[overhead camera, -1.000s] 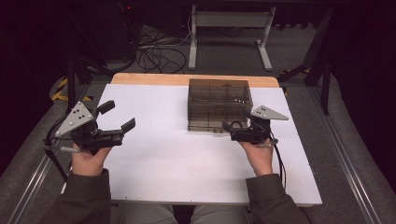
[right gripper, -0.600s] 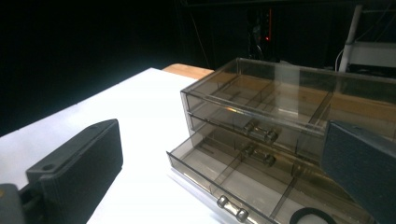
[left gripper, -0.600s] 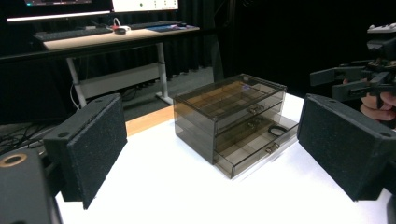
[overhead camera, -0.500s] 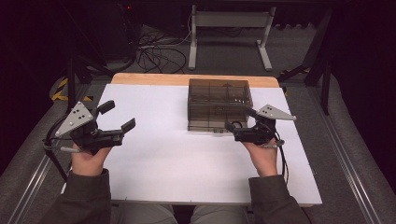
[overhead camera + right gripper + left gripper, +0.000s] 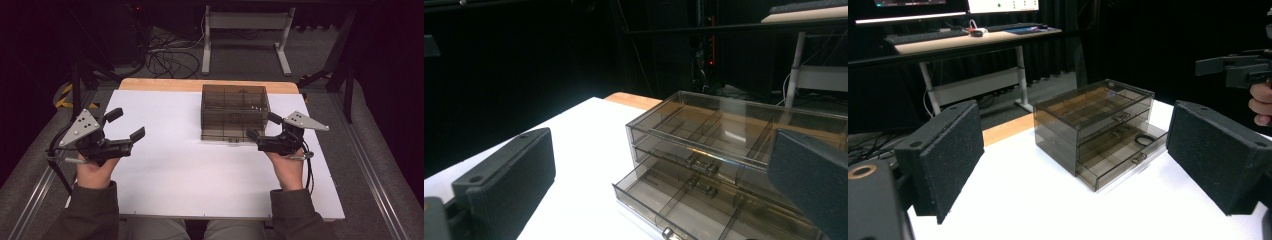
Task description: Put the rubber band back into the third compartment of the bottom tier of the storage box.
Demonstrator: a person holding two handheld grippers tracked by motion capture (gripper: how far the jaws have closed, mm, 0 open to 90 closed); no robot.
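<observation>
At the worktop's right side, right tool [image 5: 257, 126]: jaws spread wide, empty, hovering just beside the drawer box's front right corner, likely lined up to work a drawer.
Left tool [image 5: 126, 124]: jaws also wide, holding nothing, parked well apart from the box near the left edge, apparently waiting its turn.
Drawer box [image 5: 234, 111]: smoky clear plastic, three drawers, standing toward the far middle of the white worktop [image 5: 175, 165].
Bottom drawer [image 5: 1128, 155]: pulled partway out, so its compartments lie reachable from above.
Ring [image 5: 1144, 139]: a small dark loop lying in that open drawer.
Upper drawers: pushed in, knobs facing the person.
</observation>
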